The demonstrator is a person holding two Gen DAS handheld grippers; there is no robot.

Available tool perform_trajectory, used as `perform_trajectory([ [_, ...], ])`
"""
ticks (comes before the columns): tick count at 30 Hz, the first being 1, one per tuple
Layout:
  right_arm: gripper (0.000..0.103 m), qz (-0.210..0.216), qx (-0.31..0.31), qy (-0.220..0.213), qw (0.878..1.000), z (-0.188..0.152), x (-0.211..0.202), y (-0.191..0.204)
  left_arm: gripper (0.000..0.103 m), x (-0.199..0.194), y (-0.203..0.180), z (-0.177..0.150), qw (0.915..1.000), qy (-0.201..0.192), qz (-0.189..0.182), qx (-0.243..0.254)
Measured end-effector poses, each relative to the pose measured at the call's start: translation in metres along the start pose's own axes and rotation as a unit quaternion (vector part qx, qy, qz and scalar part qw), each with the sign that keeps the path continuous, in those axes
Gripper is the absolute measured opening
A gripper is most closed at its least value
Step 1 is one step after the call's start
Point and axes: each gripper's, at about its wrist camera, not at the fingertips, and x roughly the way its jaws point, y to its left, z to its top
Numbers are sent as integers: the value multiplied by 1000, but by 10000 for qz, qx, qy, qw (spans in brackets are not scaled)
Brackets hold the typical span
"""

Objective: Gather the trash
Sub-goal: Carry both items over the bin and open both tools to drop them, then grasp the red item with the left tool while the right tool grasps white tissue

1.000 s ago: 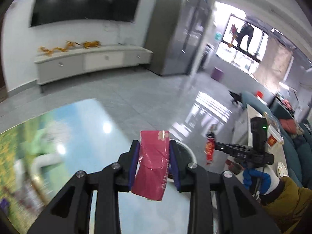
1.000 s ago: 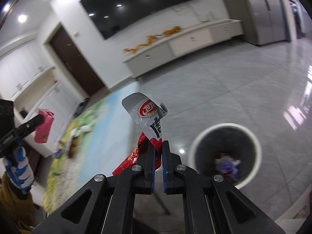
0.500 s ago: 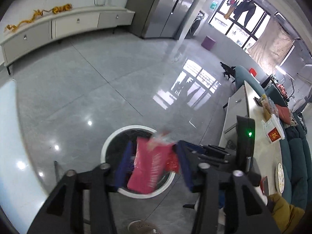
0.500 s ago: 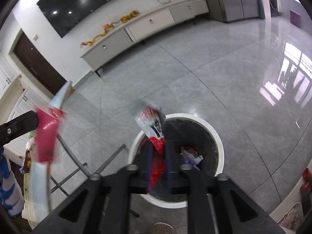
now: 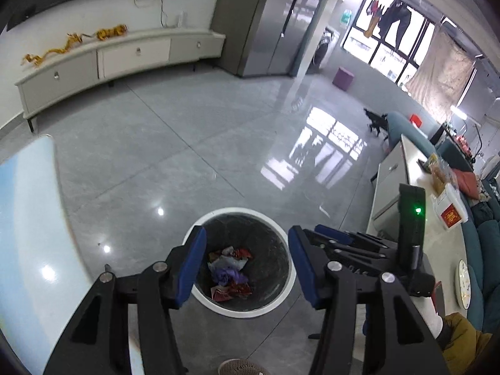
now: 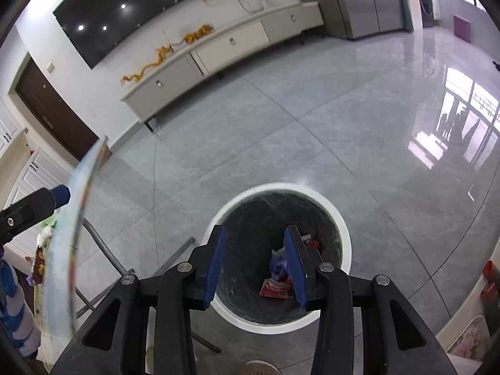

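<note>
1. The left gripper sits at the lower centre of the left wrist view, its blue-padded fingers spread wide and holding nothing; the white-rimmed trash bin lies directly below and between them on the grey tiled floor.
2. The right gripper is at the lower centre of the right wrist view, fingers likewise spread apart and empty; the same bin shows between and beyond them.
3. The trash lies at the bottom of the black-lined bin; red wrappers and something purple, perhaps a crumpled bag, are heaped together.
4. In the left wrist view the right gripper's body shows at the lower right, just beside the bin rim; a green light glows on it.
5. A glossy table edge curves along the left of the frame; a white low cabinet stands at the upper left.
</note>
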Motion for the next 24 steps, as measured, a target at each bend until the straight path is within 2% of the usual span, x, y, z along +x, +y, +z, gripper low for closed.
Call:
perform_trajectory([
  [2,40,20,-8,-160,9999,3,-15,6,53,-23,2,-4,9998,-213,50,25],
  [8,40,213,-281,-682,9970,0,-72,48,53,-97,14,-20,9981,-521,296,111],
  [15,40,591,-770,-1039,9898,-9,-123,111,53,-179,56,-50,9937,-855,691,-233],
  [21,40,957,-1238,-1190,9805,-19,-154,172,53,-259,102,-86,9822,-1348,1108,-690],
  [24,40,1130,-1520,-1200,9745,-25,-164,203,53,-298,123,-107,9720,-1603,1473,-885],
])
